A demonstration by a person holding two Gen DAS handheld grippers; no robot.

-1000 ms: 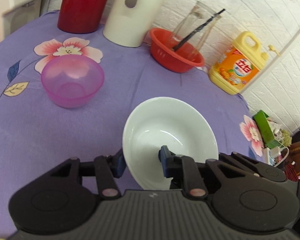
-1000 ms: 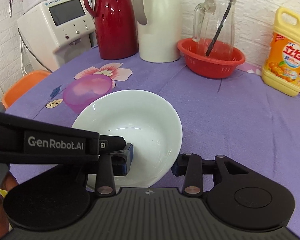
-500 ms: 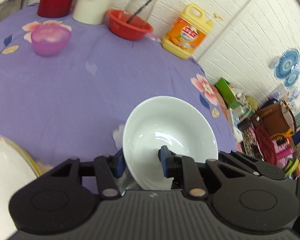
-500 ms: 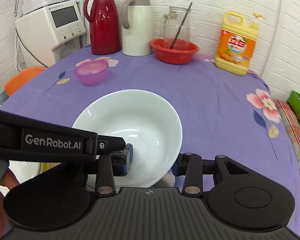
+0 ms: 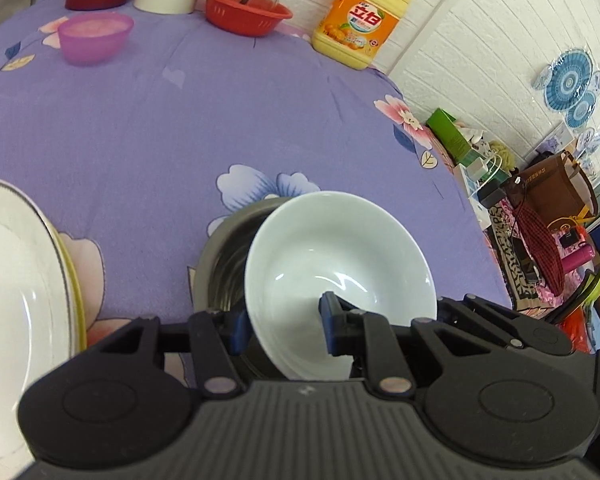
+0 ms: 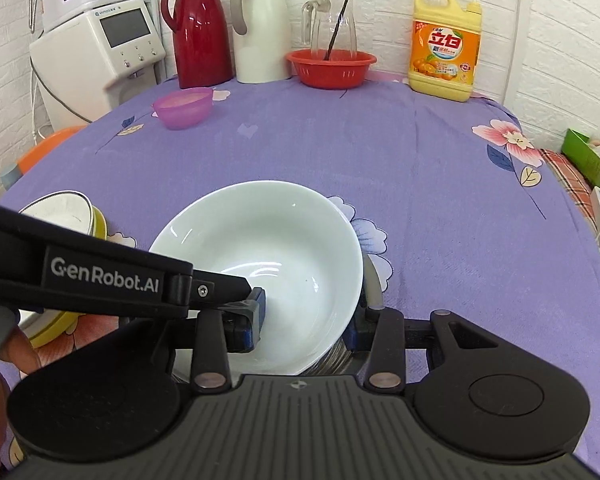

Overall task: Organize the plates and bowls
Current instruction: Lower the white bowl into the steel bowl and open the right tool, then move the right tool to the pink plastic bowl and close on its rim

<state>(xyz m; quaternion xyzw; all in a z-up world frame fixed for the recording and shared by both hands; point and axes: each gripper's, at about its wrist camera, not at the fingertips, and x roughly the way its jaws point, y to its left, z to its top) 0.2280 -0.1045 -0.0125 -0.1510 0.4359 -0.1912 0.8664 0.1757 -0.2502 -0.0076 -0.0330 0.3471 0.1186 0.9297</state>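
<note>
Both grippers hold one white bowl (image 5: 340, 264) by its rim, one on each side. My left gripper (image 5: 284, 326) is shut on its left rim; my right gripper (image 6: 306, 318) is shut on its right rim, the bowl (image 6: 268, 264) showing there too. The bowl hangs tilted just over a steel bowl (image 5: 224, 252), whose edge also shows in the right wrist view (image 6: 374, 284). A stack of white and yellow plates (image 5: 16, 264) lies at the left, also in the right wrist view (image 6: 66, 212). A pink plastic bowl (image 5: 96, 38) sits far back left.
At the table's back stand a red thermos (image 6: 198, 30), a white jug (image 6: 260, 28), a red basket (image 6: 332, 66) with a glass pitcher, and a yellow detergent bottle (image 6: 446, 42). A water dispenser (image 6: 100, 44) is at back left. Clutter lies beyond the table's right edge.
Both grippers have carried the white bowl back toward the near side of the table and down over the steel bowl. The plate stack has come into view at the left.
</note>
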